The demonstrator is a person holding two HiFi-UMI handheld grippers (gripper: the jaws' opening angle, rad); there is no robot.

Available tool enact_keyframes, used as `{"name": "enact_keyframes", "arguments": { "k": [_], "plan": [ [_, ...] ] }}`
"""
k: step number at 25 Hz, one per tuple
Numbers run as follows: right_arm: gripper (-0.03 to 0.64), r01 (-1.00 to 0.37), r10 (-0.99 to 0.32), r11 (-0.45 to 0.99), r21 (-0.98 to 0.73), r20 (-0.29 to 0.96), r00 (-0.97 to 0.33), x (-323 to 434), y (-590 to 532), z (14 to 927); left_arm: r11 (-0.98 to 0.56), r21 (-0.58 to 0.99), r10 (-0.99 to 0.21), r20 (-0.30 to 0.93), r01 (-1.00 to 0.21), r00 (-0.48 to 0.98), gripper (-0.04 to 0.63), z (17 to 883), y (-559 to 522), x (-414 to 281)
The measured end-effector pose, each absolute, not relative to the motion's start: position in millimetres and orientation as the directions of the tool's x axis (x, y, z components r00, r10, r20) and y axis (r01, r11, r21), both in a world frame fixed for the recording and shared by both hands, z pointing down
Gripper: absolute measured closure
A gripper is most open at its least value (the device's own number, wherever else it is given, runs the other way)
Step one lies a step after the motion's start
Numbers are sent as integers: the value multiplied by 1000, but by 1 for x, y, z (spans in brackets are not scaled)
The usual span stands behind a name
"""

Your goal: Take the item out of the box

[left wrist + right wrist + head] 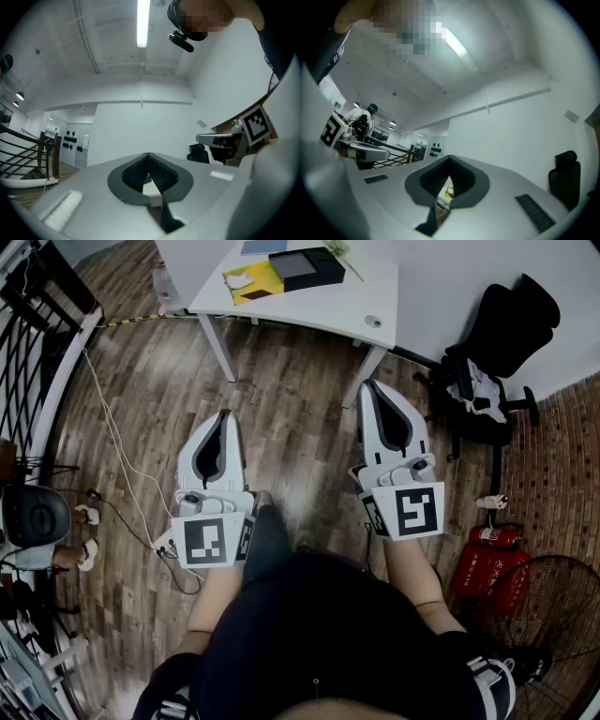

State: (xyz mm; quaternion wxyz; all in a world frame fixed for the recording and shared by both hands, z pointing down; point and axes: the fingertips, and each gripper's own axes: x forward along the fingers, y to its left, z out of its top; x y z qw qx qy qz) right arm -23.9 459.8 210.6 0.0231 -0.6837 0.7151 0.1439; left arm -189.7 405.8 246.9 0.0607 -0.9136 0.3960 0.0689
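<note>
A black box (307, 268) lies on a white table (361, 307) far ahead, with a yellow packet (251, 282) beside it on the left. Both grippers hang over the wooden floor, well short of the table. The left gripper (225, 414) (149, 155) is shut, tips together, with nothing held. My right gripper (371, 386) (450, 158) is also shut and holds nothing. Through the gap under its closed tips, a sliver of the yellow packet (449, 191) shows in the right gripper view. What the box holds is not visible.
A black office chair (494, 357) stands right of the table. Red fire extinguishers (491, 538) and a floor fan (555, 607) are at the right by a brick wall. A black railing (37, 329) runs along the left, and a white cable (114, 451) trails over the floor.
</note>
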Motion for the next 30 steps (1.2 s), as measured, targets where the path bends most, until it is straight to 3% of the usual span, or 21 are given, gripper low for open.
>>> {"name": "enact_keyframes", "arguments": {
  "k": [7,15,30],
  "plan": [
    [606,-979,-972,60,195,-211,-102,-45,509,222,-678,-56,-718,-164,-733,676,586,249,473,-187],
    [604,-979,-970,92,180,-207,-129,-49,512,226,-653,-35,-743,-166,-756,649,586,248,477,-193],
    [599,-976,-970,156,153,-161,-180,-36,418,245,-638,-4,-766,-106,-770,634,586,279,391,-179]
  ]
}}
